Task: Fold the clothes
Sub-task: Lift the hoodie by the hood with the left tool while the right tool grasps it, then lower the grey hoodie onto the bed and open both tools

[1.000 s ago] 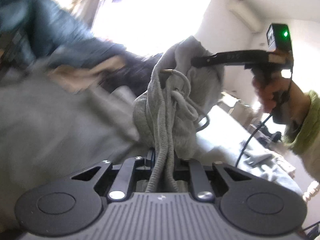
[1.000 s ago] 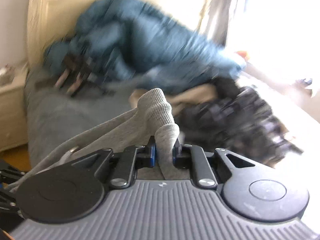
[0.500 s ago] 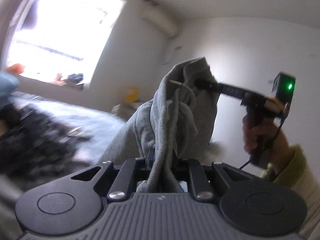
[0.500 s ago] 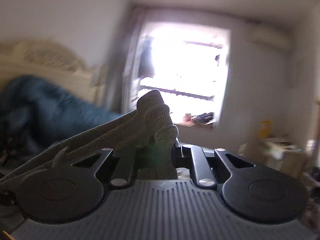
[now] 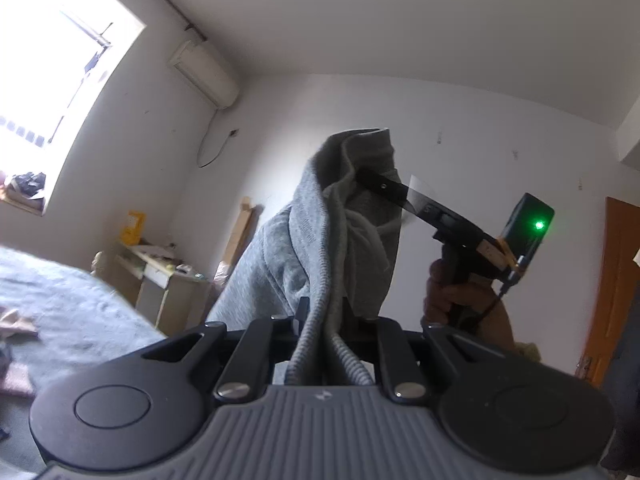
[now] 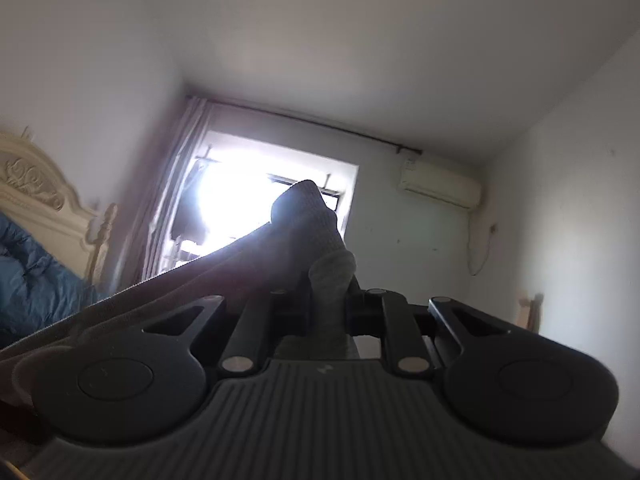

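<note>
1. Grey sweatshirt [image 5: 320, 240] hangs in the air above the bed [image 5: 72, 320], pinched by its ribbed hem in the left gripper [image 5: 322, 316] and in the right gripper [image 6: 328, 300].
2. Both pinches are narrow; a tug apart could slip the knit free.
3. Bunched fabric may drop twisted onto the bed's near edge.

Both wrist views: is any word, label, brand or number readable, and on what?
None readable.
Small pale mark on the left claw's grey body: a logo, not letters.
Pale character on the right claw's black arm: too blurred to read.
Yellow box on the desk: print too small.
</note>
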Action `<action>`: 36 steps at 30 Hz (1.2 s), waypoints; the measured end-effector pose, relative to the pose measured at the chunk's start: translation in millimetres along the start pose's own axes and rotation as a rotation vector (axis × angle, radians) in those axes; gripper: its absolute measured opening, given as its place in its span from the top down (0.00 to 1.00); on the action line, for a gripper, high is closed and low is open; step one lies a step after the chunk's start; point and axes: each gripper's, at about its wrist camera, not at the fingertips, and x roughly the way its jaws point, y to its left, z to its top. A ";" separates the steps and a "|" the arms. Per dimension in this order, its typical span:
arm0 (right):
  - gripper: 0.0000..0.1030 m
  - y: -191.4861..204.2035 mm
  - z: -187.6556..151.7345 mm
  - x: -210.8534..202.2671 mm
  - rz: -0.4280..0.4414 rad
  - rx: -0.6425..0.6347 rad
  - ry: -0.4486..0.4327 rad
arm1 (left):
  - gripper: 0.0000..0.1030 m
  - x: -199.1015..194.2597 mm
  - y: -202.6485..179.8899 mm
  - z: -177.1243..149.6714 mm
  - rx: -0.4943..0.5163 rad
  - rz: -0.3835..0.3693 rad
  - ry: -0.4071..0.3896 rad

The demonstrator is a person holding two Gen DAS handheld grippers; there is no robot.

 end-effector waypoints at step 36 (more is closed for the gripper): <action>0.87 615.9 -227.7 164.3 0.881 -0.141 0.505 | 0.87 -400.5 302.1 -209.0 -0.634 0.886 -0.229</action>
